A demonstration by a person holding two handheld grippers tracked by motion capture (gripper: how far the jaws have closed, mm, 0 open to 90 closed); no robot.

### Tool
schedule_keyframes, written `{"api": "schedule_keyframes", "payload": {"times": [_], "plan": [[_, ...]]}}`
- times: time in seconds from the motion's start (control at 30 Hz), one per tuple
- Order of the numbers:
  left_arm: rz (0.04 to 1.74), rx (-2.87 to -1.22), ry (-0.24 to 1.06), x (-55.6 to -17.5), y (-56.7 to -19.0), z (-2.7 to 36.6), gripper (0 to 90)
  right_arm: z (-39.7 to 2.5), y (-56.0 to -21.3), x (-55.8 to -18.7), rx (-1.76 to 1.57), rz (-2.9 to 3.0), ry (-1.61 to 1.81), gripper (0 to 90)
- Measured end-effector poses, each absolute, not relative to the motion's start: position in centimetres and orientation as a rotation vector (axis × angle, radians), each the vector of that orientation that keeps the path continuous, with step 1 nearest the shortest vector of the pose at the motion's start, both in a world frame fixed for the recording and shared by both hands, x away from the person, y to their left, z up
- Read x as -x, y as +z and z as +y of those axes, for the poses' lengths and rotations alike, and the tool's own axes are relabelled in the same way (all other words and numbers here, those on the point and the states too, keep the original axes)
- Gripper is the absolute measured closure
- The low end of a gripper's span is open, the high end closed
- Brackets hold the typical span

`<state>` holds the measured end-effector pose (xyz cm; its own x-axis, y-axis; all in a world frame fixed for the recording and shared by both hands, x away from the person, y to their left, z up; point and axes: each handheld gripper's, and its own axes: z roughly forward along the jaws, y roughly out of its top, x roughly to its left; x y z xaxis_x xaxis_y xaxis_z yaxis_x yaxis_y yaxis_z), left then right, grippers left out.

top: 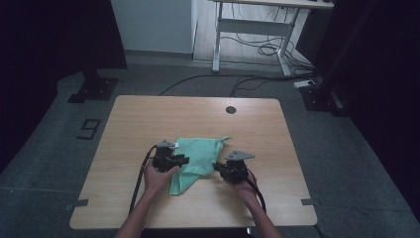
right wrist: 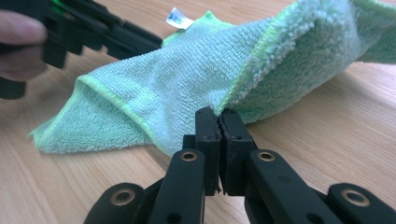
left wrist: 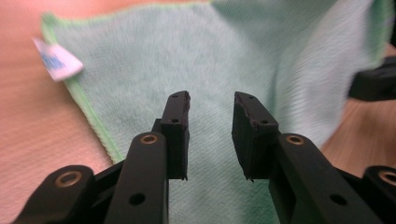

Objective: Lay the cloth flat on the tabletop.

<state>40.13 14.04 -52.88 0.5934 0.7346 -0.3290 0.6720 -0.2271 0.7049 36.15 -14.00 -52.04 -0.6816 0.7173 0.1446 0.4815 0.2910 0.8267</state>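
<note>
- Right gripper view: we have the right gripper (right wrist: 219,114) with its jaws pressed together on the stitched edge of the green cloth (right wrist: 187,79), and the fabric lifts into a raised fold just past the fingertips.
- In the left gripper view, the left gripper (left wrist: 211,100) has its jaws apart with nothing between them; the cloth lies flat beneath and ahead of its fingers (left wrist: 176,121), and the white label (left wrist: 58,63) sits at the corner off to one side.
- From the high view, the cloth (top: 200,148) rests partly folded on the wooden table (top: 148,114), between the two grippers and touching both.
- We judge the step to be folding or pulling the cloth over, so we keep the right grip firm and carry the pinched edge low, so the hem does not slip out.
- We would close the left fingers on a hem near the label corner, not on the middle of the cloth, to keep the layers even.
- We move both hands together, since a one-sided tug could bunch the fabric further.
</note>
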Motion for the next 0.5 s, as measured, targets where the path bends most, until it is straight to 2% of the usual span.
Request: {"api": "schedule_keyframes", "payload": {"times": [0.2,0.5], "plan": [[1.142,-2.035,0.105,-40.4,-54.0,13.1,67.0,-15.0,-51.5,-35.8,-1.101,2.293,1.364,86.7],[1.145,-2.075,0.165,-40.1,-53.9,12.5,68.1,-17.9,-51.1,-34.1,-1.165,2.276,1.357,86.6]]}}
